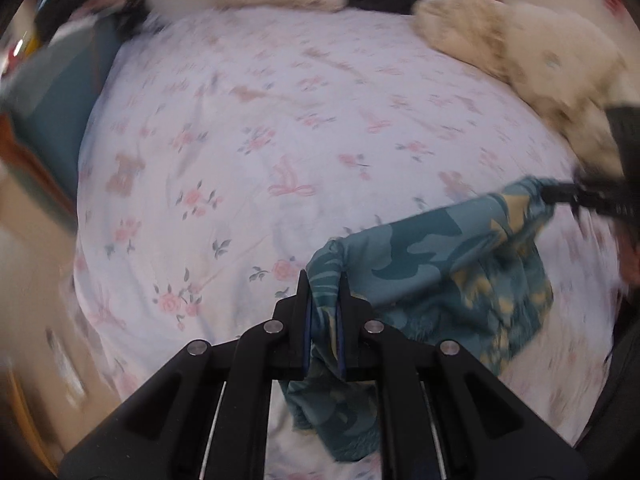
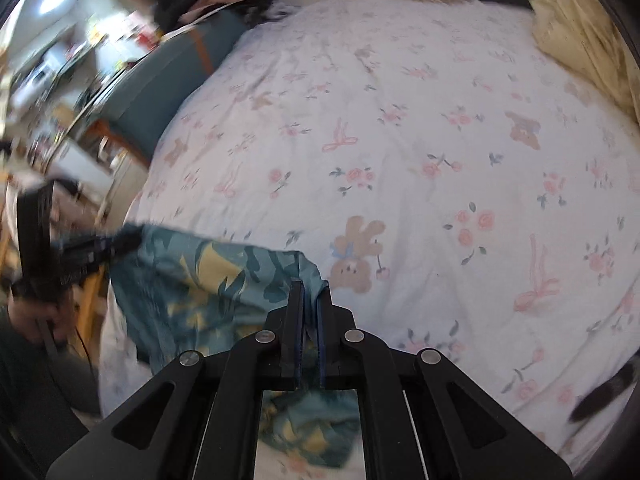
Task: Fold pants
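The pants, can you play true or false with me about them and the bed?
1. Both grippers hold the pants. True: the left gripper and the right gripper each pinch an end.
2. The pants are plain red. False: they are teal with a yellow pattern.
3. The pants lie folded flat on the bed. False: they hang stretched between the grippers, above the sheet.
4. The sheet has pink flowers and little bears. True.
5. A cream blanket sits at the bed's far right edge. True.
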A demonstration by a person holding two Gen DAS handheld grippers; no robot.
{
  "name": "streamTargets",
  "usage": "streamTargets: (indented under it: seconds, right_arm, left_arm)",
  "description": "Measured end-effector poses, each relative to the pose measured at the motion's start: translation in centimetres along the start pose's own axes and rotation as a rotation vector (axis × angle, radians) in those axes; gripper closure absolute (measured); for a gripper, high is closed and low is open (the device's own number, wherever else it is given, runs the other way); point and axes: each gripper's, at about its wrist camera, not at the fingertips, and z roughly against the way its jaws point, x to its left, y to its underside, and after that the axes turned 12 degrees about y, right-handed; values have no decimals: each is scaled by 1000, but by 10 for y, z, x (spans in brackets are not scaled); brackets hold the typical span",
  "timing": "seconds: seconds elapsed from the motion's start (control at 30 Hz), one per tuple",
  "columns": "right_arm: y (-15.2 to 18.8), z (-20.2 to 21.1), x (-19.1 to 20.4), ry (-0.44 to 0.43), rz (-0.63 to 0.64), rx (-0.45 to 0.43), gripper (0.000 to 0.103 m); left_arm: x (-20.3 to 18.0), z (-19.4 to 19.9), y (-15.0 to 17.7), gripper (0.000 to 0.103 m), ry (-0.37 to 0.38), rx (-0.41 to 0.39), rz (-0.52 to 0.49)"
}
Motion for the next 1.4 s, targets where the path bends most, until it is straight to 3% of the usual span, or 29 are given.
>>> streamTargets:
  seconds: [0.23, 0.33, 0.43, 0.5, 0.63, 0.7, 0.77, 0.9, 1.0, 1.07, 1.17, 1.23, 1.3, 1.4]
  right_arm:
    - [47, 18, 13, 20, 125, 91, 99]
    - [63, 21, 15, 38, 139, 144, 100]
    - [78, 10, 27, 53, 186, 242, 101]
    - [88, -4, 35, 68, 221, 323, 101]
    - [99, -26, 36, 131, 234, 425, 102]
    - [97, -23, 33, 175, 228, 421, 102]
    - [91, -11, 28, 169, 205, 412, 101]
    - [65, 32, 21, 151, 139, 252, 101]
    - [40, 54, 23, 111, 56, 97, 98]
    - [31, 46, 35, 78, 17, 78, 97]
    - [30, 13, 58, -22, -26, 122, 97]
    - [33, -7, 70, -50, -13, 173, 97]
    - [45, -27, 84, -19, 67, 254, 97]
    - [69, -42, 83, 38, 126, 338, 103]
  left_arm:
    - [-46, 17, 39, 96, 33, 69, -236]
    - [-71, 21, 60, 96, 14, 135, -402]
    - [-88, 22, 79, 96, 7, 201, -508]
    - [-90, 13, 88, 95, -15, 260, -524]
    - [-80, -7, 98, 87, -23, 359, -440]
    - [-76, -8, 99, 78, 13, 426, -374]
    - [-72, 7, 93, 76, 72, 415, -314]
    - [-52, 63, 59, 69, 201, 202, -130]
    - [-28, 76, 35, 65, 236, 11, 110]
    - [-29, 55, 28, 67, 220, 3, 181]
    - [-43, 17, 34, 70, 174, 34, 220]
    - [-53, -11, 42, 72, 188, 89, 271]
    - [-59, -30, 53, 72, 167, 145, 285]
    - [-68, -41, 75, 71, 122, 210, 218]
